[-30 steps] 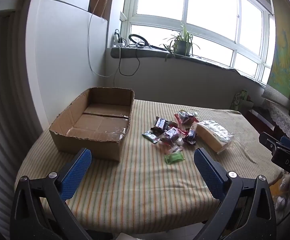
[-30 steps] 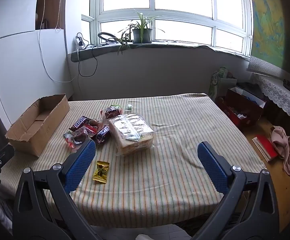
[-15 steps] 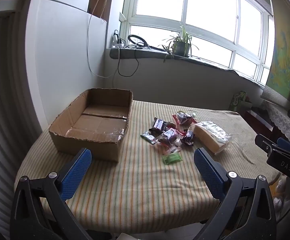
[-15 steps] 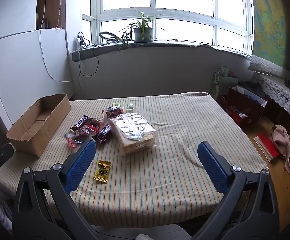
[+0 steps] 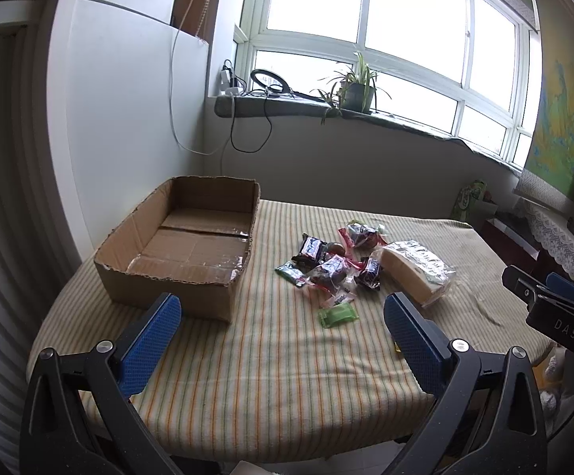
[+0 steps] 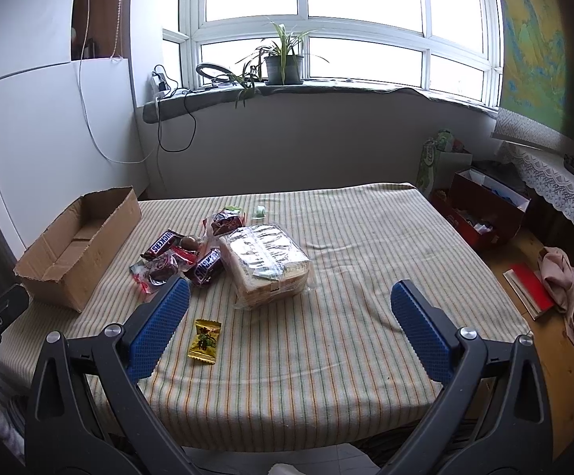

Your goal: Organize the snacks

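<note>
At the bottom of both frames my left fingers (image 5: pixel 405 332) and right fingers (image 6: pixel 415 324) spread wide, empty, above the counter (image 6: pixel 366 257); snacks (image 5: pixel 332 267) lie mid-frame beside the box (image 5: pixel 176 277).

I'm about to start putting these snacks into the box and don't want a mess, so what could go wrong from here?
1. The bag of sliced bread is soft; a tight gripper squeeze could crush the slices.
2. The small wrapped snacks lie overlapping in a pile, so a grab may lift or drag a neighbour too.
3. The yellow candy lies flat near the table's front edge; a clumsy pinch might nudge it off the striped tablecloth.
</note>
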The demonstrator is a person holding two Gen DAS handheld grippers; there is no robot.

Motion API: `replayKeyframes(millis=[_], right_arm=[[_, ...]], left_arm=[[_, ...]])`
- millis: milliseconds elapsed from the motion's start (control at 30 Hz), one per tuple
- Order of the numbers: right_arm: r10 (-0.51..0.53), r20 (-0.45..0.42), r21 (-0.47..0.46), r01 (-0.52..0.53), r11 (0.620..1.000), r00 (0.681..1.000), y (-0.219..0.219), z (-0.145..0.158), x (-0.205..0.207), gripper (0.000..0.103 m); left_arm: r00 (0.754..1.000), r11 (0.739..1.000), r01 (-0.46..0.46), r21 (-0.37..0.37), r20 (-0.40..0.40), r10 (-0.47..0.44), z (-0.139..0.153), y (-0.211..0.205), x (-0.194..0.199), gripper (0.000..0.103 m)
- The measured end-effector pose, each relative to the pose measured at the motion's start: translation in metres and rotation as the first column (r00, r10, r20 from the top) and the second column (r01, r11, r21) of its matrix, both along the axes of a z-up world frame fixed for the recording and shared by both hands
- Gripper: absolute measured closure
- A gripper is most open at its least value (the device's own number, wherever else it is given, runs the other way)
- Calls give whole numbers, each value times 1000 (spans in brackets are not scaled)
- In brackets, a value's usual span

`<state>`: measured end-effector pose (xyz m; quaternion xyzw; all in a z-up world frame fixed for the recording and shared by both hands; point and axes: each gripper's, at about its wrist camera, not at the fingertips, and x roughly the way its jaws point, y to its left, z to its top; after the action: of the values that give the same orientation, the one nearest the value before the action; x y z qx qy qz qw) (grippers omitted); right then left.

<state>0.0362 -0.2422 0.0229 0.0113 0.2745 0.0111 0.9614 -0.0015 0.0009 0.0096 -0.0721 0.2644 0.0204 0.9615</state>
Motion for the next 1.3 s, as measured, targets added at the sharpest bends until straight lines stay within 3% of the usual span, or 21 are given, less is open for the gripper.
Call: replayKeyframes(millis=[867,1300], right_arm=[[10,-23,8,-9,1000,1000,2,-6,1,0],[29,-84,11,-28,1000,996,-6,-25,20,0]], left_arm=[[1000,1000,4,-5,-13,-4,-5,-2,3,1],[997,999,24,-24,-71,-26,-18,-3,20,1]])
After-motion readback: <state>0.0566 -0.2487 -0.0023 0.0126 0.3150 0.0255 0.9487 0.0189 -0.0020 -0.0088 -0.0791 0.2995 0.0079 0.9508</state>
